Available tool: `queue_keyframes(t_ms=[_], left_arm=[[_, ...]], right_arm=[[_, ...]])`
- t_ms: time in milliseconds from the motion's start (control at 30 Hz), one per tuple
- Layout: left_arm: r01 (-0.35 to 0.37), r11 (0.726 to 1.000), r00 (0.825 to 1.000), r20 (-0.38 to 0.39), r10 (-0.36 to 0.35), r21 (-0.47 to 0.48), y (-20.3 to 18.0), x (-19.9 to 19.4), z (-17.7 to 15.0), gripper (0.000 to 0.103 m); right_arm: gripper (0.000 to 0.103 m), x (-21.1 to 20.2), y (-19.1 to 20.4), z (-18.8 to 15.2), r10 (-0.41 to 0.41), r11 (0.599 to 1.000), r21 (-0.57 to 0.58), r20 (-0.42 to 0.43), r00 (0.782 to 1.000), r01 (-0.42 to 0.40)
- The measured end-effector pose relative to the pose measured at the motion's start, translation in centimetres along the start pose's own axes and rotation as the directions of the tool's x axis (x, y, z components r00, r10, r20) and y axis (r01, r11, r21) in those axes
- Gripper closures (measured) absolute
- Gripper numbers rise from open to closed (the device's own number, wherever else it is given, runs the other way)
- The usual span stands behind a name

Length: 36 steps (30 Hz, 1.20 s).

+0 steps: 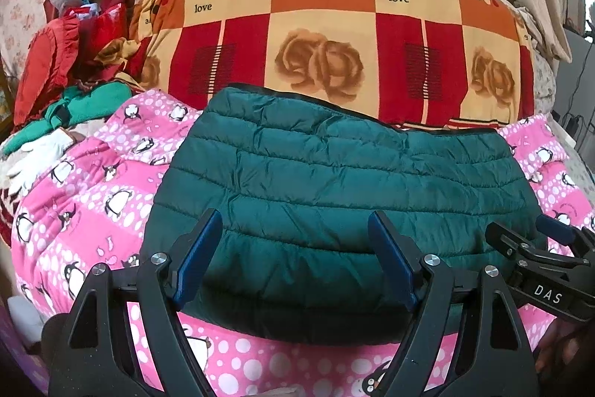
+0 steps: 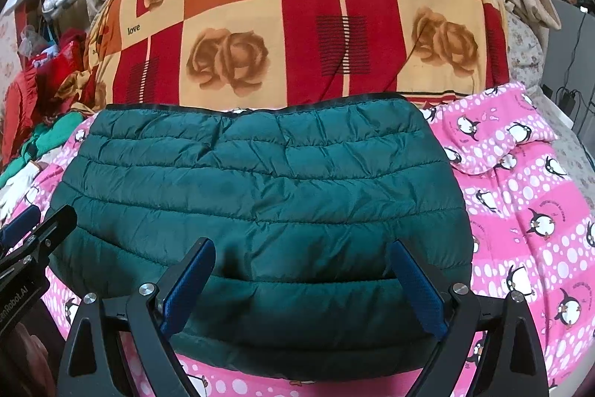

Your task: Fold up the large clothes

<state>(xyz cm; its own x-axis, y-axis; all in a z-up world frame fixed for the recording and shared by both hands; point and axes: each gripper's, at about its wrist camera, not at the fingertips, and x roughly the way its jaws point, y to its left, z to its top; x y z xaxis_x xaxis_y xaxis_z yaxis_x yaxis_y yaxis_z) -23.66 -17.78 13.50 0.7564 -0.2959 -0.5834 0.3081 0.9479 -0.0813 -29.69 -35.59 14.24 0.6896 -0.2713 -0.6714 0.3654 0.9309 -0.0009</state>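
My left gripper (image 1: pixel 293 229) is spread wide and holds nothing; its two blue fingertips (image 1: pixel 202 235) stand apart in the lower middle of the left wrist view. My right gripper (image 2: pixel 301 261) is spread wide in the same way and is also empty, low in the middle of the right wrist view.

The dark green quilted puffer jacket (image 1: pixel 334 181) lies in the centre of both views, already folded to a compact, wide block. It rests on the pink penguin-print blanket (image 1: pixel 85 203), and its far edge nearly touches the big rolled quilt with red and orange squares and roses (image 1: pixel 319 25) in the upper half. In the left part of the left wrist view I see a white knitted glove (image 1: pixel 37 155) and a pile of red and green clothes (image 1: pixel 74 62), well apart from the jacket.

I judge that the fold is nearly finished and one more fold, or only a smoothing, is left. To do it well, I would take the near edge at its two corners, one in each gripper, pinch through all layers and not only the slippery top shell, and lift both sides at the same height. The filling holds air, so I would press it down slowly after laying it, or it may spring open.
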Motion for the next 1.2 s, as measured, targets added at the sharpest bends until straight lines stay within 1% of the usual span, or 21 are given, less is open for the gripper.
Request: queue_keyframes(t_ms=[400, 1200], left_arm=[[0.01, 1.0, 0.999, -0.034, -0.01, -0.026, 0.55, 0.65, -0.08, 0.022], [0.009, 1.0, 0.999, -0.032, -0.01, -0.023, 0.56, 0.73, -0.14, 0.022]], right_arm=[[0.009, -0.07, 0.25, -0.02, 0.001, 1.0, -0.005, 0.0, 1.0, -0.001], [0.009, 0.2, 0.44, -0.29, 0.007, 1.0, -0.006, -0.006, 1.0, -0.007]])
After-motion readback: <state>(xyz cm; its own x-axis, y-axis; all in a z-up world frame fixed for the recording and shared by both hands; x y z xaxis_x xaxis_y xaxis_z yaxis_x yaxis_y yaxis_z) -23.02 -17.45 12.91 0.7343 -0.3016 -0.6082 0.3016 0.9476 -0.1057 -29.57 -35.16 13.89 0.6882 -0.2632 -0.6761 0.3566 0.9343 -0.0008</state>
